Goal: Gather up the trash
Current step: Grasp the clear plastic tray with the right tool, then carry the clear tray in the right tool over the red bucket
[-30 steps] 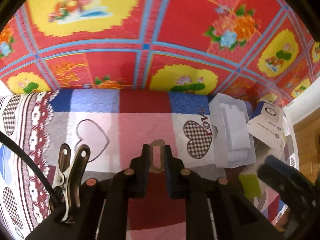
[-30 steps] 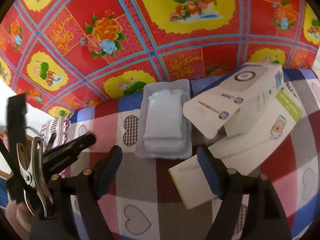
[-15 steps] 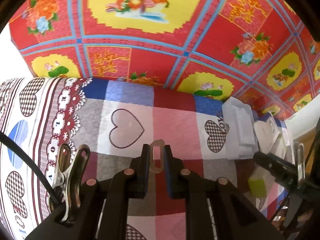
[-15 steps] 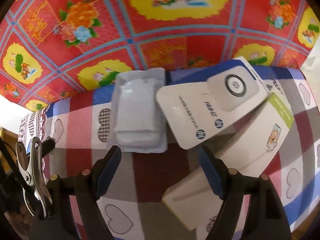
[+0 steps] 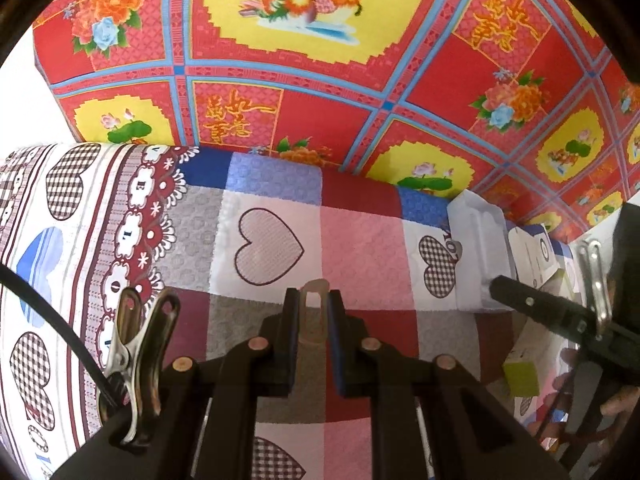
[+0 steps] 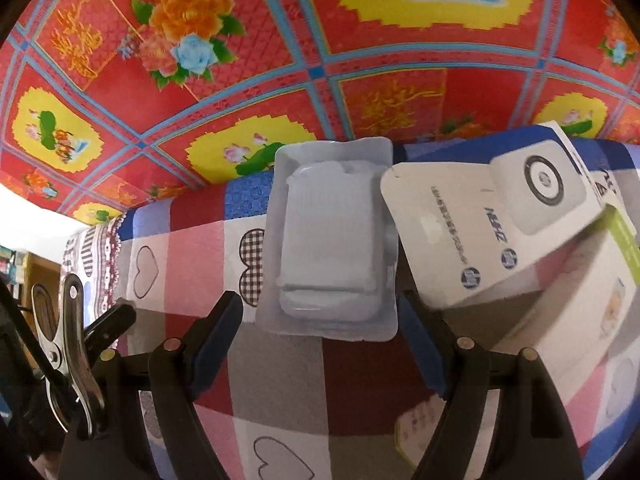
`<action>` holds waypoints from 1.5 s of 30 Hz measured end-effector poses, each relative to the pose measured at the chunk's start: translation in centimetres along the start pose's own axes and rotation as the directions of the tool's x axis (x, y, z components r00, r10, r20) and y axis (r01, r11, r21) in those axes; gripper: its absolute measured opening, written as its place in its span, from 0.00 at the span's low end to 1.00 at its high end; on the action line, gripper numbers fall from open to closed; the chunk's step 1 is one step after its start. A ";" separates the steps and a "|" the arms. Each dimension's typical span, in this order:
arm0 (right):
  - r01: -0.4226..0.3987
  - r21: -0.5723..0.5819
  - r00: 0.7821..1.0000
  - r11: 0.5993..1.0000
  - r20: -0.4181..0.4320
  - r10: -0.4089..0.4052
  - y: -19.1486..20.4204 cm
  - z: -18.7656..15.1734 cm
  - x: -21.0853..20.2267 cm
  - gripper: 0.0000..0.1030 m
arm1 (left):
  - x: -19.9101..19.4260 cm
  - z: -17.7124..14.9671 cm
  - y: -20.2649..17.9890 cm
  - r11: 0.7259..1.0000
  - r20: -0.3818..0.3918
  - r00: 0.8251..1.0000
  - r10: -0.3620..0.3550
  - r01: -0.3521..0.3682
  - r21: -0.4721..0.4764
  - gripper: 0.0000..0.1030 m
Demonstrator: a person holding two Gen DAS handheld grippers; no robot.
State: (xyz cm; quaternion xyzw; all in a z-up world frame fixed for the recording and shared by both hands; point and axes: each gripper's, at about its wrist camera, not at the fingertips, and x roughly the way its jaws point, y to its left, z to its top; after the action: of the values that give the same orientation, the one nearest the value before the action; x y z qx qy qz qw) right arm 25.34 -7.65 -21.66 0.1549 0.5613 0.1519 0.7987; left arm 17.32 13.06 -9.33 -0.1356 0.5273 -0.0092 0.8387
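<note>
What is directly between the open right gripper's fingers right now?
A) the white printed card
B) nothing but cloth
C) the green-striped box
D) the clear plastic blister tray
D: in the right wrist view the clear plastic blister tray lies centred ahead of the open right gripper, while the white printed card sits off to its right.

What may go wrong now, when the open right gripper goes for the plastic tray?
1. The clear plastic tray looks thin; the right gripper, jaws open, may crush or flip it.
2. The white card touches the tray's edge and may get dragged along.
3. The left gripper pinches only a small clear piece, which could slip out.
</note>
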 end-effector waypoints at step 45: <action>-0.019 -0.298 0.994 0.954 0.099 0.050 11.4 -5.7 -4.9 0.71 | -7.9 -4.4 7.8 0.987 0.089 0.992 0.090 -0.077 -0.138 0.13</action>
State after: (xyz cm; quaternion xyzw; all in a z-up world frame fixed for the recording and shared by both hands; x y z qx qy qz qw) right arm 17.62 1.12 -14.58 0.0510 0.4865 0.2399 0.8385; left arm 8.89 20.89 -6.00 -0.1699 0.4917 0.0681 0.8513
